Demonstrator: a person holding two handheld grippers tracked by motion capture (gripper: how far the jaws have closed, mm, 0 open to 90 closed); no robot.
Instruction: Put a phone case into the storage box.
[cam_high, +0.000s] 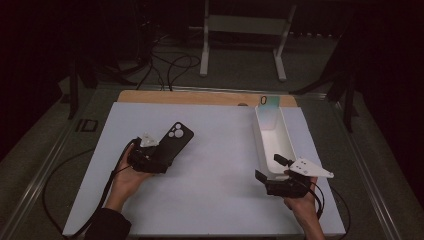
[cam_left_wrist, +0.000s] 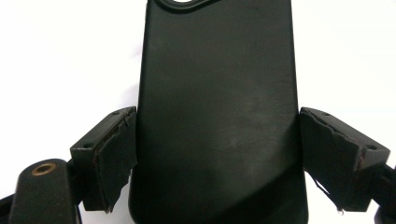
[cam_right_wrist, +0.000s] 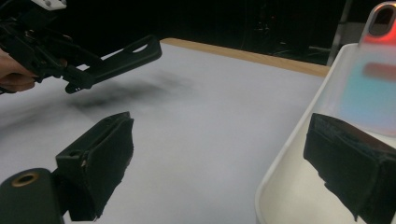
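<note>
A black phone case (cam_high: 176, 136) with a camera cutout is held over the white table mat (cam_high: 215, 165), at its left side. My left gripper (cam_high: 162, 154) is shut on it. In the left gripper view both pads (cam_left_wrist: 116, 154) press the long edges of the case (cam_left_wrist: 217, 70). In the right gripper view the case (cam_right_wrist: 126, 56) hangs above its own shadow. My right gripper (cam_high: 268, 167) stands open at the near end of a long white tray (cam_high: 287, 142). Its jaws straddle the tray's wall (cam_right_wrist: 289, 154) without pressing it.
An iridescent translucent phone case (cam_high: 268, 103) leans upright at the tray's far end, also in the right gripper view (cam_right_wrist: 369, 84). A wooden edge (cam_high: 200, 96) borders the mat at the back. Cables and a white stand (cam_high: 245, 30) lie beyond the table.
</note>
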